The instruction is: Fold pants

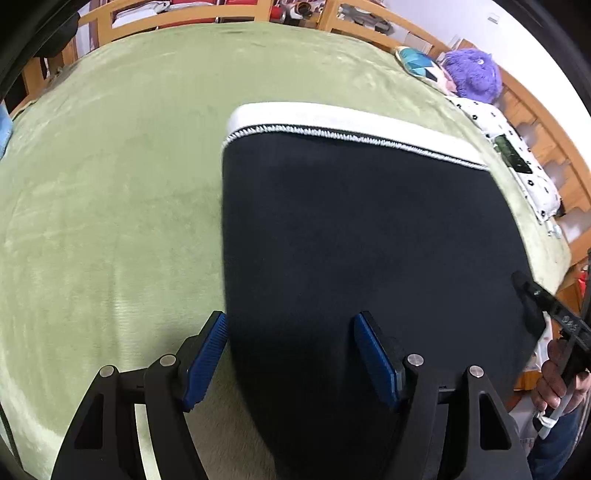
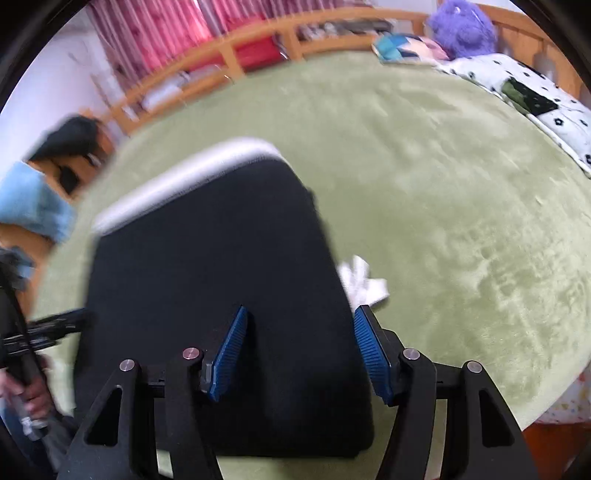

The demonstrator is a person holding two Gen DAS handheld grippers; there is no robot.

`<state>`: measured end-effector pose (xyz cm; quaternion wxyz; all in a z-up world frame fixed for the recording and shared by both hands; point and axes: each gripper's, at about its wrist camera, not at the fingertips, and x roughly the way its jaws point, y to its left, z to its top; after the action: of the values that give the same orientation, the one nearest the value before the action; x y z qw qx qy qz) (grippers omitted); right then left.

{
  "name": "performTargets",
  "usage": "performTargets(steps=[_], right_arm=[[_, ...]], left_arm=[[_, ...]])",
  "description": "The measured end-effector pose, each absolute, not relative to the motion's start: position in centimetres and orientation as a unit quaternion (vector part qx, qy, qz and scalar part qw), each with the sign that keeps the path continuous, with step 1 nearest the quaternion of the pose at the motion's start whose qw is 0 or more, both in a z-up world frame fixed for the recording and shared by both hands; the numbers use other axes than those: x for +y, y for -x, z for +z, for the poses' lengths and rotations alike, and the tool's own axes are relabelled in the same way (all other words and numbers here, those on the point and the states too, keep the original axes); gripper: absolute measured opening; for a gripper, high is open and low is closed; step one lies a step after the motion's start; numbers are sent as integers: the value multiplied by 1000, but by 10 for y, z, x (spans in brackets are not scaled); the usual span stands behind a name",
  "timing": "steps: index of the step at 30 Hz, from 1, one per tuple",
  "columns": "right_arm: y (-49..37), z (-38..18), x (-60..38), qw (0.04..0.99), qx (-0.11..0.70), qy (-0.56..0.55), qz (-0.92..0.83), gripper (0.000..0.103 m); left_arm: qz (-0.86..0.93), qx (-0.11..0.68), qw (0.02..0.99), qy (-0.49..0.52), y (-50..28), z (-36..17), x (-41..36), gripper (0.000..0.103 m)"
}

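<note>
Black pants (image 1: 351, 240) with a white waistband (image 1: 332, 125) lie folded flat on a green blanket (image 1: 110, 184). My left gripper (image 1: 290, 325) is open above the near left edge of the pants, holding nothing. In the right wrist view the pants (image 2: 207, 277) fill the left middle, their waistband (image 2: 177, 177) at the far side. My right gripper (image 2: 299, 321) is open over the near right edge of the pants, holding nothing. A white tag or cloth bit (image 2: 364, 282) sticks out by the right edge. The right gripper also shows at the right edge of the left wrist view (image 1: 532, 299).
The green blanket (image 2: 461, 203) covers a bed with a wooden rail (image 1: 207, 14). A purple plush toy (image 1: 474, 75) and a white dotted pillow (image 1: 517, 158) lie at the far right. A blue cloth (image 2: 33, 206) hangs at the left.
</note>
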<state>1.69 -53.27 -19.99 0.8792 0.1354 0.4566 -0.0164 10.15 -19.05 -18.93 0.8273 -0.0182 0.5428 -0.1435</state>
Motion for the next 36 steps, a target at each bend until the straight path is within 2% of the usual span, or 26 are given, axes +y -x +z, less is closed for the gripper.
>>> performTargets(steps=[2,10,12,13,15,17,19,21,23,26,28,29,30,36], right_arm=[[-16,-206,-539,883,438,-170,-6,66],[-27,-214,-544,879,437,-189,15,67],[-33,-214,-550,866,457,-199,32,67],[-34,-213,-554,859,468,-205,42,67],[-34,-213,-558,851,480,-207,56,67],[-31,-217,-559,849,483,-201,71,70],[-31,-224,-559,845,487,-206,76,82],[-35,-235,-563,840,486,-230,79,84],[-38,-242,-563,836,481,-248,89,87],[-39,-242,-556,845,468,-245,81,87],[-36,-242,-553,851,460,-242,76,81],[-33,-240,-553,854,456,-241,77,77],[-30,-237,-554,857,450,-241,75,68],[-14,-208,-551,878,404,-250,55,32]], left_arm=[[-139,537,832,23,-100,-192,-190,72],[-133,543,828,39,-97,-194,-192,76],[-149,545,823,58,-94,-196,-185,73],[-160,547,818,72,-93,-198,-180,67],[-169,548,815,86,-91,-202,-174,67],[-173,554,808,103,-92,-209,-171,67],[-176,560,800,120,-95,-213,-170,67],[-180,563,795,134,-98,-215,-169,67],[-184,564,791,150,-101,-218,-168,63],[-190,560,786,179,-102,-219,-164,48],[-198,551,787,193,-101,-215,-161,29],[-201,547,789,196,-98,-213,-155,26],[-205,540,792,198,-96,-209,-153,21],[-233,517,796,212,-102,-184,-143,15]])
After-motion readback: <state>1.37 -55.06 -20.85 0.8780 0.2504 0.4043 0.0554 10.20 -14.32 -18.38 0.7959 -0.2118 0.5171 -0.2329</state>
